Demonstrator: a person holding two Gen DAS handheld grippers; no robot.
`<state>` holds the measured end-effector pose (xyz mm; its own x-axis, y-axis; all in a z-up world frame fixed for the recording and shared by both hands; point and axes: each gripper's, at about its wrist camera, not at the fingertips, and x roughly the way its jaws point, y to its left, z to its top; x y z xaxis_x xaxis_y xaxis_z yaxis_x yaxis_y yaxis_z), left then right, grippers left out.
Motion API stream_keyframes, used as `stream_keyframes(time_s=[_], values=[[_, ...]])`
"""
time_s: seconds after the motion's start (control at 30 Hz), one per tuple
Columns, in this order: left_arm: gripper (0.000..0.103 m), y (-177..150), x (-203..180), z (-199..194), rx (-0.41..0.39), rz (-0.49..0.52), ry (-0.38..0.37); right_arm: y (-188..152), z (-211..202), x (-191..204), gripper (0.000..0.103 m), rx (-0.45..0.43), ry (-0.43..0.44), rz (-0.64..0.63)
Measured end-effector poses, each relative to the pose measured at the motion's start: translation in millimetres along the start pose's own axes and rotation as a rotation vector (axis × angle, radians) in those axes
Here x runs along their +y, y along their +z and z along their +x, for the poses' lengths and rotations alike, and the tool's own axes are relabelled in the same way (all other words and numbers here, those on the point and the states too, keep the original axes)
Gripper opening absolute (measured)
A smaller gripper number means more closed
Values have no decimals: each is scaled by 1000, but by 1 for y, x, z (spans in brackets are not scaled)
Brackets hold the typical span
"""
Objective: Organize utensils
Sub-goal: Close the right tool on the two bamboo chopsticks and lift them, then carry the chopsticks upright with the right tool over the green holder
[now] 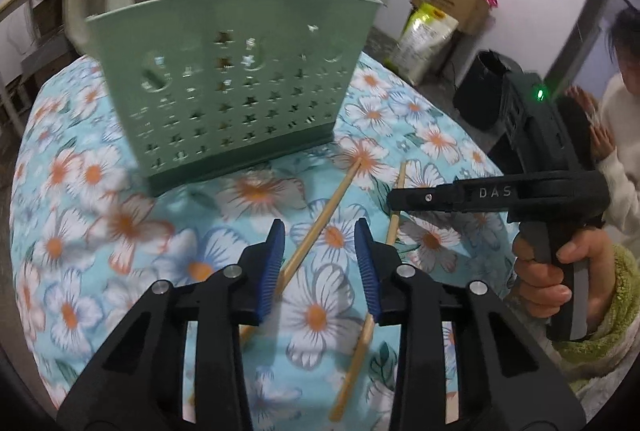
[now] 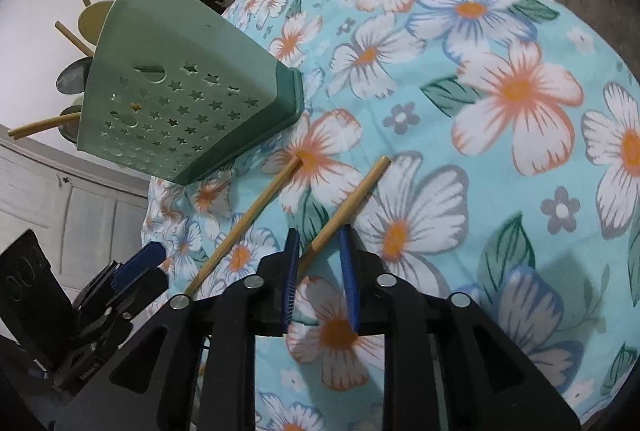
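A green perforated utensil holder (image 1: pixel 224 83) (image 2: pixel 180 103) stands on the floral tablecloth (image 1: pixel 100 231) with spoons and chopsticks in it. Two loose wooden chopsticks lie in front of it. One chopstick (image 1: pixel 320 223) (image 2: pixel 244 219) runs between the blue pads of my left gripper (image 1: pixel 320 231), closer to the left pad, with a gap on both sides. The other chopstick (image 2: pixel 352 199) (image 1: pixel 398 187) passes between the pads of my right gripper (image 2: pixel 319 233), which do not press on it. The right gripper (image 1: pixel 396 199) also shows from the side, held by a hand (image 1: pixel 556 271).
The round table drops off at the far and right edges. A person in white (image 1: pixel 624 151) sits at the far right. A yellow bag (image 1: pixel 428 35), a cardboard box and a black bin (image 1: pixel 484 91) stand on the floor beyond. Shelving lines the back left.
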<state>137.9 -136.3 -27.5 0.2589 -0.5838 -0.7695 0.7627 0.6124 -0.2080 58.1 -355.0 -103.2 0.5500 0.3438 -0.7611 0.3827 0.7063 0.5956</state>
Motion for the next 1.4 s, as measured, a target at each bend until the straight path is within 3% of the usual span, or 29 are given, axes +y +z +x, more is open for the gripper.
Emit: stream_keyframes(time_s=[0.13,0.33,0.57,0.87,1.2,1.33,1.4], values=[[28,8,-2,14,28,45,-22,2,2,8,33,-4,-9,-14],[27,24,-9,48,87,122,-40,10,7,11,33,-29,-40,-43],[21,35,-17,82,140,184,-51,14,5,-6,18,-37,-15,-4],[5,40,-20,100,151,169,-34,14,3,-24,16,-44,65,55],[5,34,-24,67,100,116,-28,12,-9,-26,14,-70,81,51],[5,35,-25,38,30,86,-16,10,-26,-12,12,-114,75,-6],[5,37,-26,15,-45,73,2,9,-36,-3,11,-140,67,-42]])
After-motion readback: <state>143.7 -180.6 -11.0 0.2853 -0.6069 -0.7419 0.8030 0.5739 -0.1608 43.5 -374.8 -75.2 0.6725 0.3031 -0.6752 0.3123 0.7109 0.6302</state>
